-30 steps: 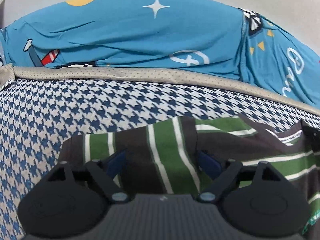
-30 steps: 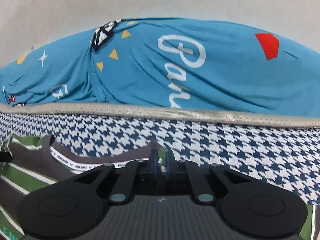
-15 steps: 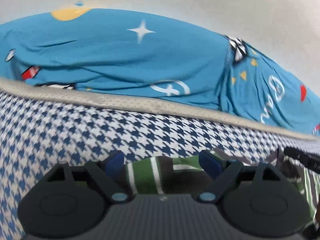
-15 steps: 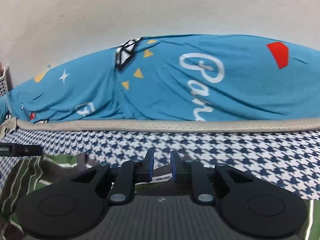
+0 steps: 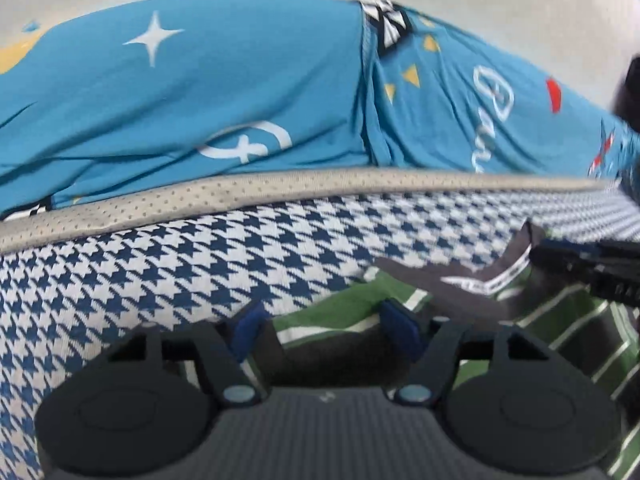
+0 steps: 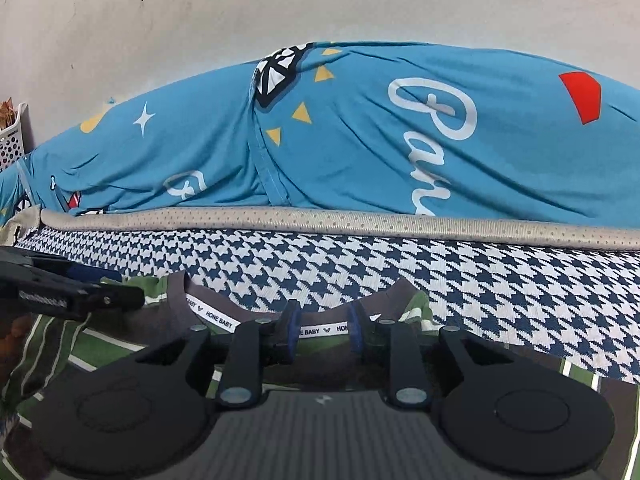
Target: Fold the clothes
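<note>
Green-and-grey striped shirt (image 5: pixel 400 308) fills the lower right of my left wrist view; my left gripper (image 5: pixel 326 330) is closing about halfway open over its shoulder edge, pads not yet pressing. In the right wrist view, my right gripper (image 6: pixel 323 330) is opening, straddling the collar (image 6: pixel 316 330) at lower centre, which runs left to right.

My work surface, a navy-and-white houndstooth cover (image 6: pixel 500 280), its beige dotted edging (image 6: pixel 320 222) running along the far side, a teal printed sheet (image 6: pixel 360 140) bulging just behind that edging, white wall (image 6: pixel 280 8) above, white perforated basket (image 6: pixel 12 136) at the sheet's left end
</note>
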A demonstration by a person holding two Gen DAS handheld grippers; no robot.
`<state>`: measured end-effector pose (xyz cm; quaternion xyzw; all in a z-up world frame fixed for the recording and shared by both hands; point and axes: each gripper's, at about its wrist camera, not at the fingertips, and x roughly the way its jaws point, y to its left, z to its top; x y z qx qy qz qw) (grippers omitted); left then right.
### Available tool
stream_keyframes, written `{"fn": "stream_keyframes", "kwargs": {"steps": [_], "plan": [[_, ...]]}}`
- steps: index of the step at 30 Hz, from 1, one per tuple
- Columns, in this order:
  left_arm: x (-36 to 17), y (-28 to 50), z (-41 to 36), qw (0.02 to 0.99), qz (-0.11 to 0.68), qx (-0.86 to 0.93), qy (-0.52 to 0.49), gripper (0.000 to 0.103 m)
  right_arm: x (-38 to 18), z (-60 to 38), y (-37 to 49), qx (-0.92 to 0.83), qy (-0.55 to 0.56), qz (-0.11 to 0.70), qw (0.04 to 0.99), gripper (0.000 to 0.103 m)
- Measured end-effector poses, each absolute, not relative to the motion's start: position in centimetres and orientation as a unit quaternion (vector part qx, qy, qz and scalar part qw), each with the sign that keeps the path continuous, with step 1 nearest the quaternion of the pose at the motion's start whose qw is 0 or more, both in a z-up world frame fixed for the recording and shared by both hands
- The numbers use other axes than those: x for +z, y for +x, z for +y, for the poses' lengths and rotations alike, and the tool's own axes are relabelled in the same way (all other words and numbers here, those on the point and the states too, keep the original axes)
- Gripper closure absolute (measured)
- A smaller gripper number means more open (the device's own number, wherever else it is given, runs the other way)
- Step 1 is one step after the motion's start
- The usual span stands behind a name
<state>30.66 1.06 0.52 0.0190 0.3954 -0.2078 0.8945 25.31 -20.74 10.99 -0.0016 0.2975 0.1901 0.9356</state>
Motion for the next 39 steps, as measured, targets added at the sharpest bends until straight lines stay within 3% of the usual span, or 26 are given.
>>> {"fn": "stream_keyframes", "kwargs": {"steps": [2,7,12,17,20,24,26,28,31,36,39], "plan": [[0.2,30.7,0.8,0.893,0.396,-0.211,0.027,0.048,10.9,-20.8,25.4,0.187,-0.002,0.299,0.936,0.077],[0.3,29.7,-0.5,0.893,0.384,-0.226,0.067,0.090,10.7,-21.0,25.6,0.182,-0.002,0.302,0.936,0.077],[0.3,27.6,-3.0,0.916,0.324,-0.176,0.156,0.094,11.1,-21.2,25.5,0.178,0.001,0.293,0.939,0.077],[0.6,27.9,-2.8,0.932,0.302,-0.122,0.160,0.094,11.9,-22.2,25.7,0.171,0.014,0.286,0.943,0.071],[-0.8,29.2,-1.4,0.934,0.326,-0.091,0.118,0.092,12.0,-22.9,25.9,0.162,0.027,0.297,0.941,0.070],[-0.5,29.2,-1.1,0.938,0.325,-0.064,0.104,0.077,12.3,-23.5,25.7,0.151,0.026,0.314,0.937,0.070],[0.4,29.1,-0.4,0.940,0.326,-0.050,0.085,0.077,12.6,-23.9,25.5,0.142,0.028,0.318,0.937,0.070],[1.5,28.9,0.5,0.943,0.326,-0.040,0.059,0.062,12.9,-24.5,25.2,0.131,0.030,0.319,0.938,0.069],[3.5,27.5,2.3,0.947,0.317,-0.043,0.014,0.050,13.5,-25.9,25.0,0.107,0.036,0.319,0.941,0.069],[5.6,24.5,4.3,0.943,0.329,-0.052,-0.024,0.040,14.0,-28.8,24.3,0.072,0.036,0.325,0.942,0.063],[6.1,22.0,5.0,0.940,0.336,-0.053,-0.031,0.039,13.7,-30.8,23.5,0.054,0.040,0.336,0.940,0.062]]}}
